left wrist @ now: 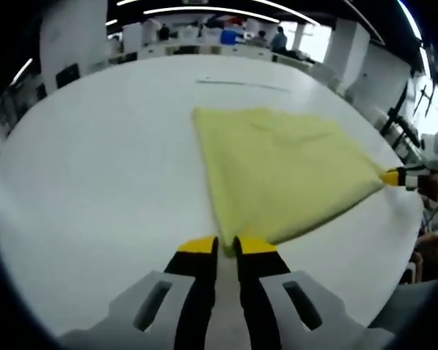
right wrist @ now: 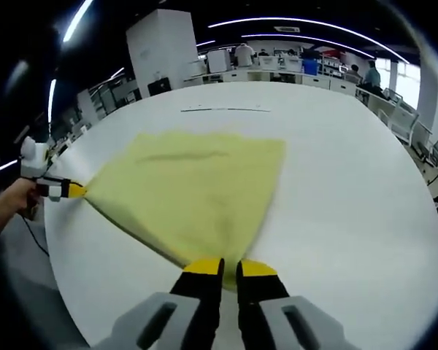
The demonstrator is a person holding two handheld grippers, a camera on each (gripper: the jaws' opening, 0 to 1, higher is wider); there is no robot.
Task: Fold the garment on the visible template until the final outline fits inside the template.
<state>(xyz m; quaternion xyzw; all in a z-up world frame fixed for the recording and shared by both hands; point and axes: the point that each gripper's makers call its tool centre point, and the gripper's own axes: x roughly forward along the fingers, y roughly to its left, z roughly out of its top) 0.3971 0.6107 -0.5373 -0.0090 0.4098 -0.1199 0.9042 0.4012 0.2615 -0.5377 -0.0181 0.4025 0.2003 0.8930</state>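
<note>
Left tool (left wrist: 226,246) clenched on one near corner of the yellow garment (left wrist: 285,175); right tool (right wrist: 230,268) clenched on the other. I hold the cloth taut, spread on the white bench (left wrist: 95,182). I judge folding partly done, more left. A thin dark line (right wrist: 226,109), perhaps the template edge, lies beyond. Right gripper view shows a hand (right wrist: 11,200) at the left.

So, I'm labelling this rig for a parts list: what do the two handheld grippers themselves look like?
Both look alike. The left gripper and the right gripper each have two black jaws with yellow tips, rising from a pale grey moulded body with a slot-shaped cutout on each side. Seen from the other side, each shows a yellow tip ahead of a white housing. No cables or markings are discernible.
</note>
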